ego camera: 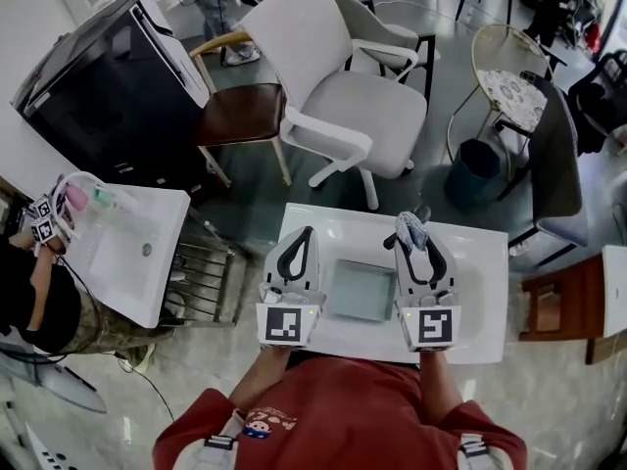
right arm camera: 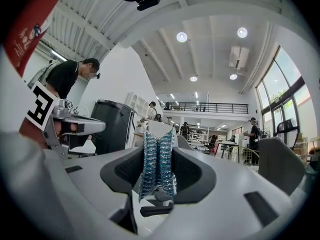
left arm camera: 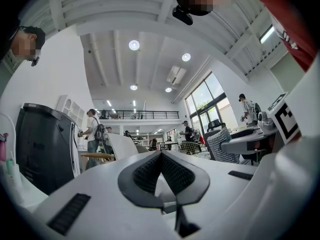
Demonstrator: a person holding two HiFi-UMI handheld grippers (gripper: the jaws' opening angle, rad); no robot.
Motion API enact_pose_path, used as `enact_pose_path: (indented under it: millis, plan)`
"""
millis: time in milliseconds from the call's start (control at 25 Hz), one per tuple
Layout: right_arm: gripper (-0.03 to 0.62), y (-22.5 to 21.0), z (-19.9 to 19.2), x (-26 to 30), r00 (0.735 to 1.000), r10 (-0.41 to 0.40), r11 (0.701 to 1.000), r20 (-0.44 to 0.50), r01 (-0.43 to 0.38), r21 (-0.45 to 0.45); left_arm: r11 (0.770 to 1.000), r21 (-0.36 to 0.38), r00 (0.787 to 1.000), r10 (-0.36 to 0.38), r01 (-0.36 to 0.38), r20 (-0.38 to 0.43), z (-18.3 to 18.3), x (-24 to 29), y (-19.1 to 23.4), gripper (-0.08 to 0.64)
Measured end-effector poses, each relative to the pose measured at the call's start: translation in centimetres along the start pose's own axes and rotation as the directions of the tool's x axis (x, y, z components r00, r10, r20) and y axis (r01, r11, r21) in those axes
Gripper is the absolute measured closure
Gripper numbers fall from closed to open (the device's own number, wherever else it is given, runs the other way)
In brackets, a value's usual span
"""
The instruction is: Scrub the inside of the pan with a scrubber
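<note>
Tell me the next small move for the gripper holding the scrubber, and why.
Probably tip the right gripper down and ease it left toward the square basin. Its fingers are shut on the scrubber, yet its view looks out across the room rather than down, and the scrubber touches no surface. Whether that basin is the pan, I cannot tell.

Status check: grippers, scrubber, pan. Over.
Left gripper shut, empty. Right gripper shut on scrubber, over the white counter. Pan not made out; scrubbing not started.
</note>
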State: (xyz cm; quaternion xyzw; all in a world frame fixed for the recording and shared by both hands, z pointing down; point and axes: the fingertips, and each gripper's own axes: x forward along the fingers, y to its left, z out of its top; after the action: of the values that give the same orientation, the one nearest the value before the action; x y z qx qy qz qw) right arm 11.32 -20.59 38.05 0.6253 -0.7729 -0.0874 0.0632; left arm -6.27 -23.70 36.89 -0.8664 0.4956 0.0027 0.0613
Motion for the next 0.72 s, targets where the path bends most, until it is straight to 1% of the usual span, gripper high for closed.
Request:
enact_pose_path:
  millis: [160, 280, 480, 640, 720]
  plan:
    - [0.411, 1.2, -1.5, -0.2, 0.996, 0.047, 0.999, -0.070, -0.046, 0.015, 1.000, -0.015, 1.000, -0.007, 0.006, -0.027, -1.7, -0.3, -1.1, 0.552]
    - [0.411, 1.9, -3.0, -0.3, 0.990, 0.084, 0.996, -0.114, -0.082, 0.018, 1.000, -0.012, 0.999, -0.014, 0.013, -0.051, -3.0, -0.6, -1.9, 0.552]
    - [0.411, 2.8, -5.5, -0.5, 0.981, 0.136, 0.991, -0.142, -0.135, 0.016, 1.000, -0.028, 0.996, -0.008, 0.006, -0.089, -5.3, -1.3, -2.5, 0.552]
    - [0.411, 4.7, -8.0, -1.4, 0.958, 0.188, 0.982, -0.218, -0.183, 0.042, 0.999, -0.047, 0.990, -0.017, 0.010, -0.139, -7.3, -2.1, -3.0, 0.552]
    - [0.411, 5.4, -8.7, -1.5, 0.954, 0.211, 0.977, -0.213, -0.207, 0.044, 0.998, -0.060, 0.987, -0.020, 0.011, -0.158, -8.3, -2.3, -3.3, 0.552]
